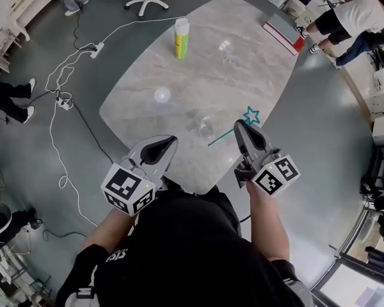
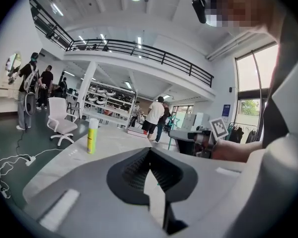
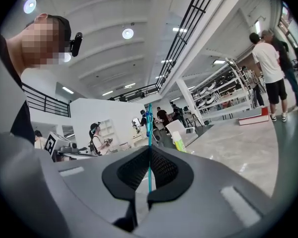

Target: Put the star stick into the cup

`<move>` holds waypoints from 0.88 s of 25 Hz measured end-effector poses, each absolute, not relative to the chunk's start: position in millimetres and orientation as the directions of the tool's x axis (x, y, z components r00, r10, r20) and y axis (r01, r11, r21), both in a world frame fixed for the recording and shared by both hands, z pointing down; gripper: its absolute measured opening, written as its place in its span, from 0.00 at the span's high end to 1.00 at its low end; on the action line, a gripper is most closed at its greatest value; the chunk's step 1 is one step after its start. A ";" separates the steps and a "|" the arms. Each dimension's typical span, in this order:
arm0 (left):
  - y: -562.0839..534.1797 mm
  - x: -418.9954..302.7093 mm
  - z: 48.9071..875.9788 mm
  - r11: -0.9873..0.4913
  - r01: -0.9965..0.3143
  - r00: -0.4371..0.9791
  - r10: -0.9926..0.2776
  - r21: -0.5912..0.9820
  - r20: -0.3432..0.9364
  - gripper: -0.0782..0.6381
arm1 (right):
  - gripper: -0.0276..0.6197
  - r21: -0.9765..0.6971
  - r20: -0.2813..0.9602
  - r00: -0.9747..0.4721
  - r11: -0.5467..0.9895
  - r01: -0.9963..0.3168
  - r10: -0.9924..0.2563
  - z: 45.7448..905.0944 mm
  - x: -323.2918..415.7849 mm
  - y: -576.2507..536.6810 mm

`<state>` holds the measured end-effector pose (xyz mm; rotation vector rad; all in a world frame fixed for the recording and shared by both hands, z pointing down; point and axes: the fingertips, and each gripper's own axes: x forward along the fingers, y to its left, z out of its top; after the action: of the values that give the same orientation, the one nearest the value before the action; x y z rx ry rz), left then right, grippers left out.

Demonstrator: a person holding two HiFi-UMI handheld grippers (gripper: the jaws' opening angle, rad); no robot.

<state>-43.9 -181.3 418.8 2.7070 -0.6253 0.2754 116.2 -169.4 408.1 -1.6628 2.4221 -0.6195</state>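
From the head view, the transport step looks under way. The right gripper (image 1: 242,128) has its jaws closed on the teal star stick (image 1: 222,137), which lies slanted just right of the clear cup (image 1: 205,126) standing on the marble counter (image 1: 243,69). The star end points up and away from the cup, and the plain end reaches toward the cup's near side. The left gripper (image 1: 171,139) hangs near the cup's left with nothing in it. A yellow-green spray can (image 1: 181,38) stands well beyond the cup.

In the left gripper view, the left gripper (image 2: 149,155) shows its jaws together at the tips with nothing between them. I cannot pick out the cup here.

In the right gripper view, the right gripper (image 3: 149,152) pinches the star stick (image 3: 149,133) upright between its pads, star topmost. The cup is not visible here either.

I judge the next move needs the stick lifted over the cup's mouth, its plain end tipped down inside the rim, then the jaws eased apart.
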 end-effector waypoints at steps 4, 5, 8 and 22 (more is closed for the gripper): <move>-183.2 -26.2 431.5 -0.844 -0.441 0.889 -0.364 0.304 0.279 0.89 | 0.93 -0.430 0.125 -0.350 0.267 -0.863 -0.928 425.3 131.9 -177.3; -183.9 -22.7 433.5 -0.844 -0.439 0.890 -0.362 0.308 0.277 0.89 | 0.93 -0.433 0.127 -0.347 0.262 -0.862 -0.929 430.6 135.1 -179.1; -188.4 -16.0 445.7 -0.841 -0.438 0.890 -0.355 0.319 0.287 0.89 | 0.93 -0.453 0.133 -0.338 0.246 -0.857 -0.932 450.6 142.2 -183.7; -215.1 18.0 508.4 -0.840 -0.417 0.889 -0.299 0.348 0.346 0.89 | 0.93 -0.454 0.179 -0.328 0.218 -0.864 -0.928 525.5 146.0 -218.3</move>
<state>18.0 -215.1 508.4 2.6363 -0.5240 0.3899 146.0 -218.3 525.5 -1.7376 2.3465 -0.7347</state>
